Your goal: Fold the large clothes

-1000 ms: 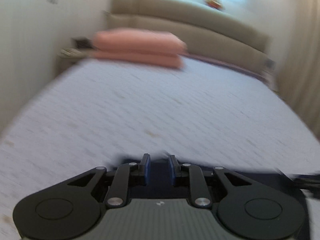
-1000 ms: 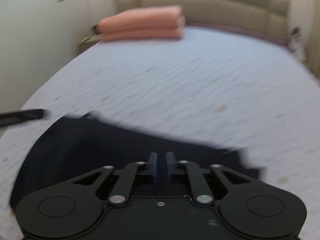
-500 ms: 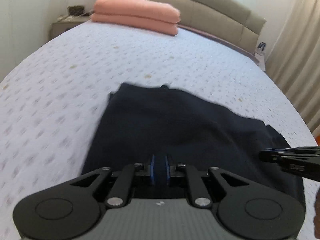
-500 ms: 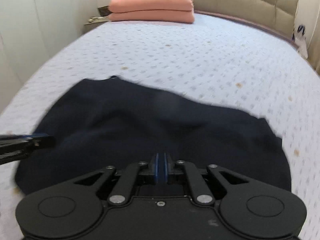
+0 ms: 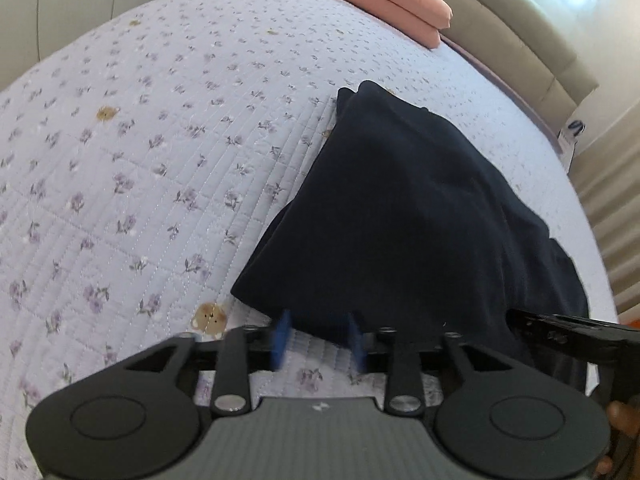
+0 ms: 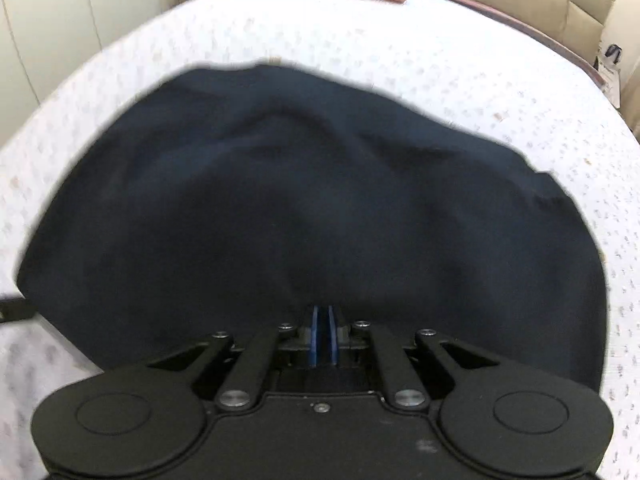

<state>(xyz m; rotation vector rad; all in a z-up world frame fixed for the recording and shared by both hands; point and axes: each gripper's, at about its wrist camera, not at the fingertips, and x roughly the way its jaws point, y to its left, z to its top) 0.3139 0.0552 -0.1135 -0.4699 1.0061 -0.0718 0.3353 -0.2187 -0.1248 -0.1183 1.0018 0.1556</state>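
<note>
Left gripper (image 5: 318, 340): jaws opening, blue pads spread. The near hem of the dark garment (image 5: 420, 216) lies just ahead of the tips and no longer sits between the pads; half a second ago they were pressed together on it. Read: left edge just let go.

Right gripper (image 6: 322, 334): pads pressed nearly together, apparently pinching the garment's near edge, as before. Cloth spreads ahead of it and to both sides.

Garment now rests flat on the floral bedspread (image 5: 140, 160), bulkier and closer to both grippers than a second ago. The pink pillows (image 5: 372, 0) lie far ahead, well apart from it.

Judgement: one fold laid down; the right release is likely next, then smoothing or a second fold.
</note>
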